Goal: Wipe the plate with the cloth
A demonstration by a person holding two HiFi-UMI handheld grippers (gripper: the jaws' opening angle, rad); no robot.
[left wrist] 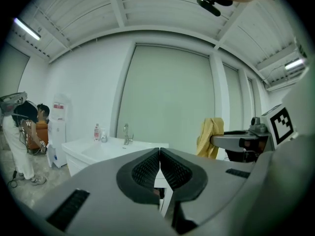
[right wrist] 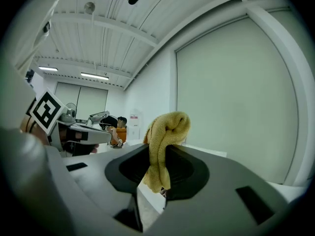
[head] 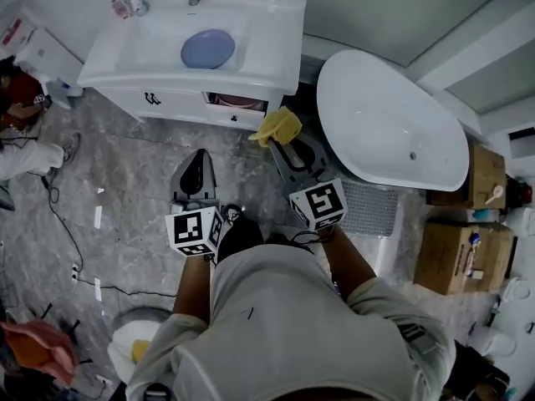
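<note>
In the head view the cloth lay draped over the tips of the right claw, so the jaws were covered there. In the right gripper view the cloth's lower end was lost from sight down between the jaws. From the left gripper view the plate lay out of sight behind the rim of the sink. The bottles at the sink's back corner were too small to read. A bystander was cut off by the left edge. What filled the open drawer could not be told.
</note>
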